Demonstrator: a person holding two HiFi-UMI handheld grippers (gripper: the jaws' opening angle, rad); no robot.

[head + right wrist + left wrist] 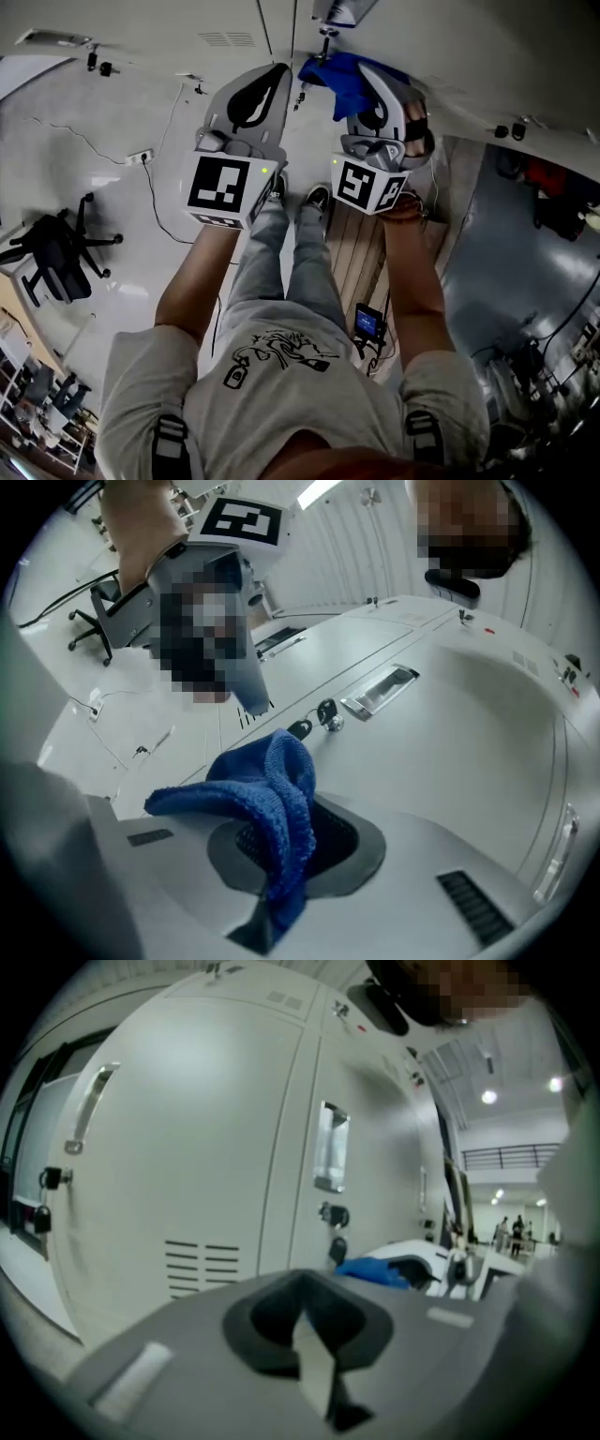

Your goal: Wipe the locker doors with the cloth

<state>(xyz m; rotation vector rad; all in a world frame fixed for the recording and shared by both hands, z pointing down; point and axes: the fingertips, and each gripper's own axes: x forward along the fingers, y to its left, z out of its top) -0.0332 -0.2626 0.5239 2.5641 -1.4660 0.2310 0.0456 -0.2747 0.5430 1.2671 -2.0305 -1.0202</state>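
Note:
The pale grey locker doors [187, 1147] fill the left gripper view, with a bar handle [89, 1105], a recessed handle [330, 1147] and a key [335, 1215] in a lock. My left gripper [302, 1288] is shut with nothing in it and hangs just off the door [281, 28]; in the head view it [277, 71] sits left of the right one. My right gripper [286, 841] is shut on the blue cloth [272, 799], which bunches above its jaws near the locker door [450, 714]. From the head, the cloth [339, 80] hangs at the tip of the right gripper [370, 75].
A black office chair [56, 248] stands on the floor at the left, and a cable runs to a socket strip [141, 157]. Wooden boards [361, 248] lie by the person's feet. Small keys [323, 712] hang from the locks. Dark gear crowds the right side [553, 187].

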